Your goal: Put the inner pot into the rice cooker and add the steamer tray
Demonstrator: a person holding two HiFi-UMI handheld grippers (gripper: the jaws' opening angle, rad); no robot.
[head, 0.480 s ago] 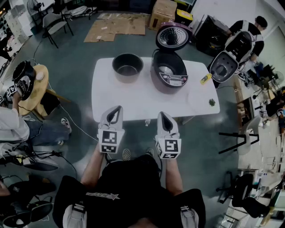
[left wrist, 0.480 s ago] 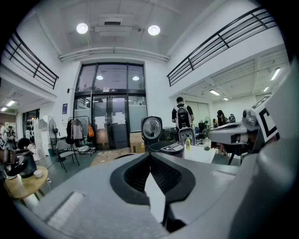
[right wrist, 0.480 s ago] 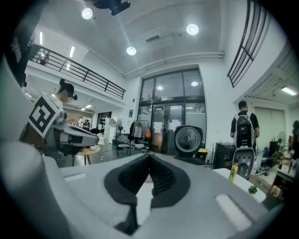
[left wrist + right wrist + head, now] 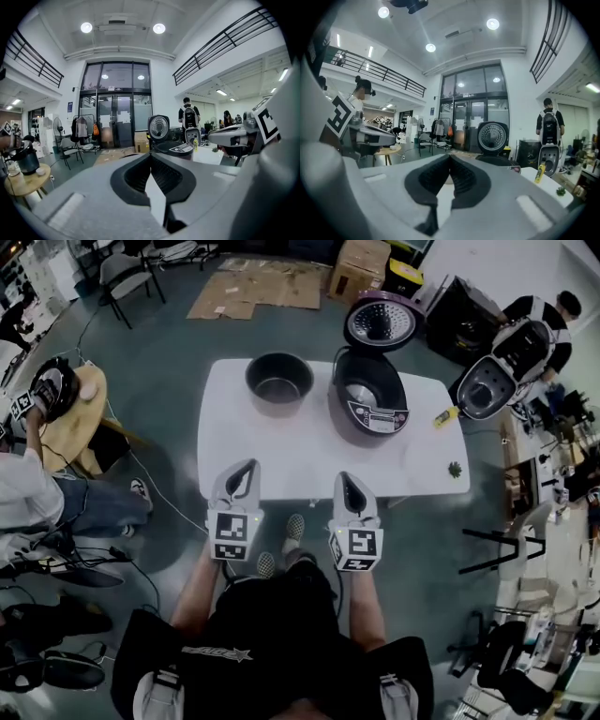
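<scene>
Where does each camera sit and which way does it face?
Head view: on the person's head, steeply down at white rectangular table, dark round inner pot, open purple rice cooker; forearms, left gripper, right gripper show.
Left gripper view: on that gripper, along shut jaws toward the cooker; right gripper at right.
Right gripper view: on that gripper, along shut jaws toward the cooker; left gripper at left.
Both gripper views share the cooker's raised lid.
</scene>
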